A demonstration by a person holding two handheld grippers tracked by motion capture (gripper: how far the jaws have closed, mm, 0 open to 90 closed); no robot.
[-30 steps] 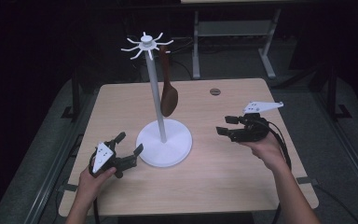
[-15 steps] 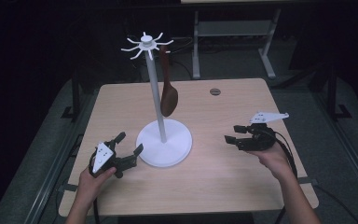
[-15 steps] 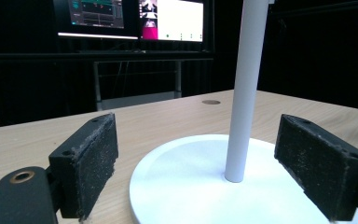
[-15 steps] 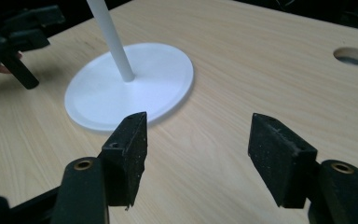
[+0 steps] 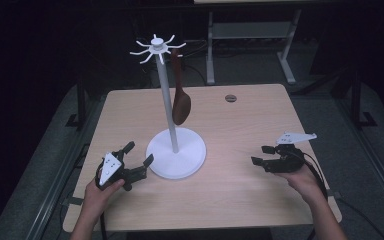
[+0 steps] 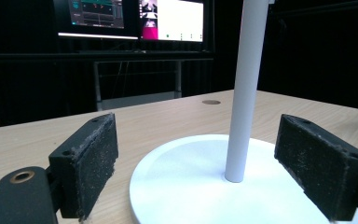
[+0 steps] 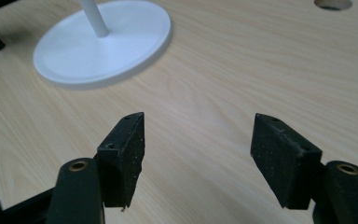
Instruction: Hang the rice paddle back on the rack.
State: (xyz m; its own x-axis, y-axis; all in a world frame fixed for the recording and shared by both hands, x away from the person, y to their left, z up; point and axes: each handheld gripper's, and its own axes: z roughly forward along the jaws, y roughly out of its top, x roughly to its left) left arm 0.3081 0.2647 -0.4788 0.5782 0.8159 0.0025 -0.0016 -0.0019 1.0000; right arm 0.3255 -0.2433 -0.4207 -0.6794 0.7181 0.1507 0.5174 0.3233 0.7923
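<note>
Dark surroundings frame a pale wooden table (image 5: 240,200) seen from above, with grey carpet on either side and a white metal desk frame (image 5: 250,45) behind it. Near the middle of the table stands a white utensil stand with a round flat base (image 5: 176,159), a slim upright pole and a ring of short hooks at its top. A brown wooden spoon (image 5: 180,102) hangs from one hook, bowl downward, just beside the pole and clear of the table. A small round grommet hole (image 5: 230,98) sits in the tabletop farther back.

At the near left, a hand holds the left gripper (image 5: 138,154) low over the table, its black jaws spread wide and holding nothing, their tips just beside the stand's base. From the left gripper view, the two padded jaws stand apart on either side of the white pole, with the base lying just ahead and lit monitors (image 6: 140,18) in the dark background.

At the near right, the other hand holds the right gripper (image 5: 262,155) low over bare wood, well apart from the stand. Its jaws are also spread and empty, pointing left toward the base.
</note>
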